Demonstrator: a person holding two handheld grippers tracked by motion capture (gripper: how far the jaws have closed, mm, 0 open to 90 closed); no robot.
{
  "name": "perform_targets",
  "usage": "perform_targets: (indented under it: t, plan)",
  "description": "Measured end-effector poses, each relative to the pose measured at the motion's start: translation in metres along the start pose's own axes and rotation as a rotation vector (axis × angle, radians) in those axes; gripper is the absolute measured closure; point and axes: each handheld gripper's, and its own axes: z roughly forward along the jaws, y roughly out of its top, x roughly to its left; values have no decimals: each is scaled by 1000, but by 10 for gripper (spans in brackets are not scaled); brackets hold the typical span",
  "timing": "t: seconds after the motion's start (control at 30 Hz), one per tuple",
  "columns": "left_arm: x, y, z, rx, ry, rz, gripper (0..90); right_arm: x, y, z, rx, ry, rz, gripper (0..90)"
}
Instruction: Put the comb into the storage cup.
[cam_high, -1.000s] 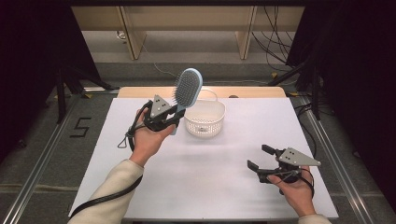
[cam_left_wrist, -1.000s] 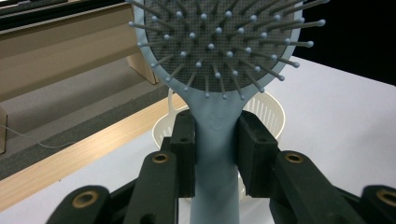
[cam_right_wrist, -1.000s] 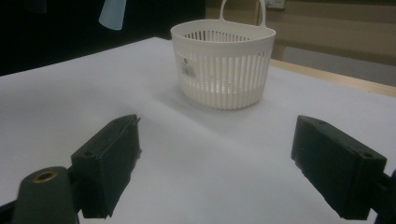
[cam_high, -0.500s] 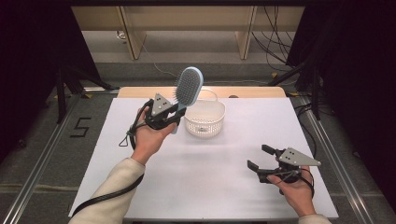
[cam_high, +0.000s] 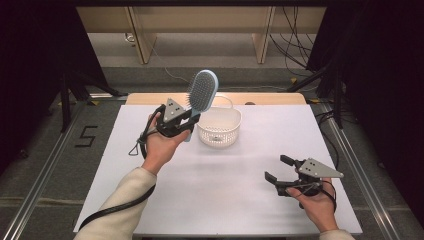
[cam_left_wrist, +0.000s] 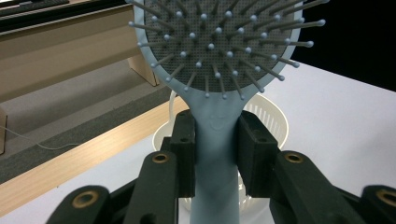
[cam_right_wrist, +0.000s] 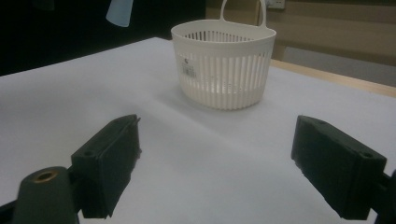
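On the big white table (cam_high: 165, 200), smooth and matte, sits a white plastic basket (cam_high: 220, 131) toward the far edge, slatted walls and a thin loop handle, probably where the brush is headed. Just left of it the left gripper (cam_high: 189, 119) has its black pads clamped on the handle of a pale blue paddle hairbrush (cam_high: 202, 92), held upright in the air beside the basket's rim, oval head up, dark cushion studded with ball-tipped bristles. Gripping low on the neck looks sensible for tipping it in. Right gripper (cam_high: 281, 169) rests near the front right corner, jaws wide apart, nothing between them.
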Motion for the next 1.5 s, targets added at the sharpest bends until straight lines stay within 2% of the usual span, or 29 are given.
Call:
perform_targets:
  t: [0.63,1.5]
  plan:
    - [2,2,7,-1,2,-17,700,0,0,0,3,-1,1,162]
    - [2,8,16,-5,7,-13,700,0,0,0,1,0,1,162]
